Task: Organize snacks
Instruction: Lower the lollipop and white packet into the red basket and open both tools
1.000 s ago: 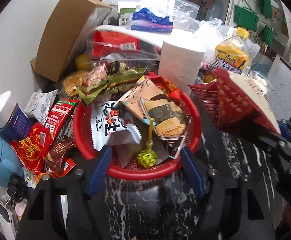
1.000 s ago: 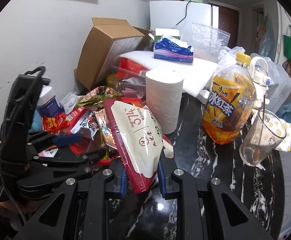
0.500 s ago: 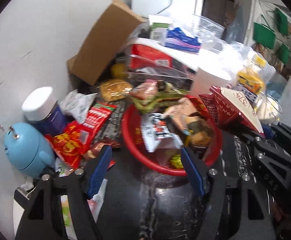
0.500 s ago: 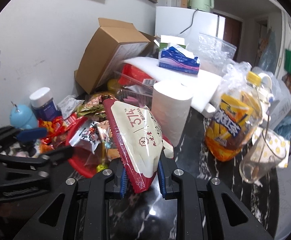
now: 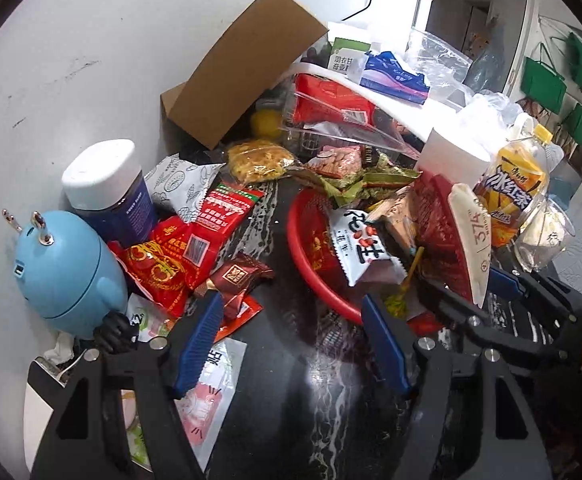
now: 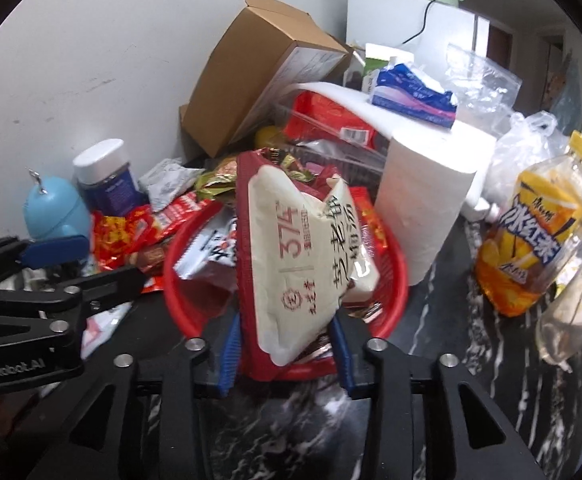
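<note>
Right gripper [image 6: 285, 350] at lower centre, jaws opening around red-and-white snack bag [image 6: 303, 256] leaning over red basket [image 6: 397, 280] in mid-frame; left gripper [image 5: 291, 344] at lower centre, half wide, holding nothing.

A round red plastic mesh basket [image 6: 395, 276] holds a flat cream-white packet with a dark red border and red print [image 6: 291, 264]. The tabletop of black stone with white veining [image 5: 331, 400] carries a pale blue rounded gadget [image 5: 67, 272] and a dark blue jar with a white cap [image 5: 111, 184]. A tall white paper roll [image 6: 423, 204] and a clear bottle with a yellow-orange label and yellow cap [image 6: 531, 240] stand before the plain brown cardboard box [image 5: 243, 64].
</note>
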